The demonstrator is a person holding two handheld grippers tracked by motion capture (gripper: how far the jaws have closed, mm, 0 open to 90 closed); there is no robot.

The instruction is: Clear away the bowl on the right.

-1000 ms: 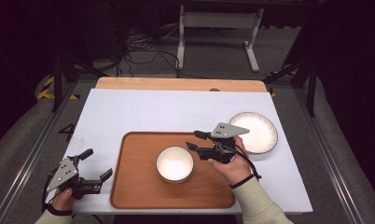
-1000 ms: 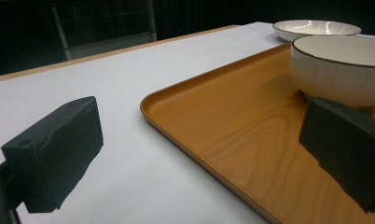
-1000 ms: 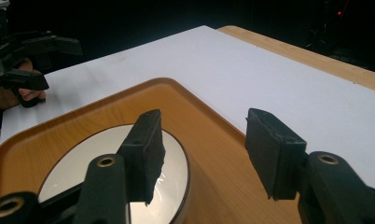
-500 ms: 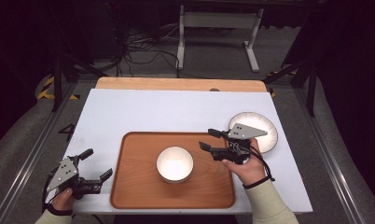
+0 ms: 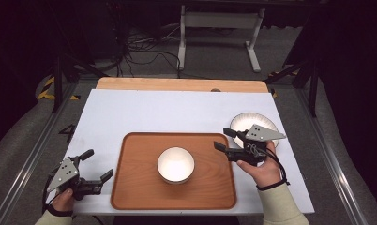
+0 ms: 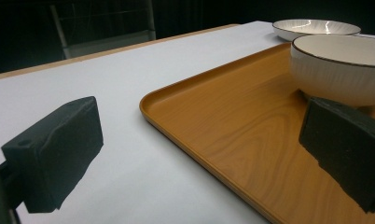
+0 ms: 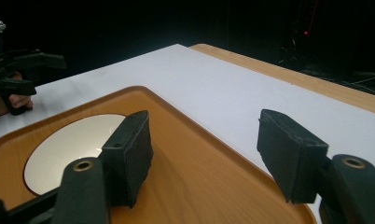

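Round white ribbed ceramic bowl (image 5: 176, 164) centred on rectangular brown wooden tray (image 5: 130, 187) atop white table (image 5: 144, 112); right gripper (image 5: 226, 140) empty, jaws just opened, drawn back toward white plate (image 5: 240, 123); left gripper (image 5: 96, 165) wide, empty; best to retreat level, clear of rim.

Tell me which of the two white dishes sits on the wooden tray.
The deep white bowl sits in the middle of the wooden tray. The other, a shallow white plate, rests off the tray on the white tabletop beyond the right gripper.

far table (image 5: 177, 108): open | tray (image 5: 135, 187): bowl (image 5: 176, 164) mid | plate (image 5: 245, 123) right
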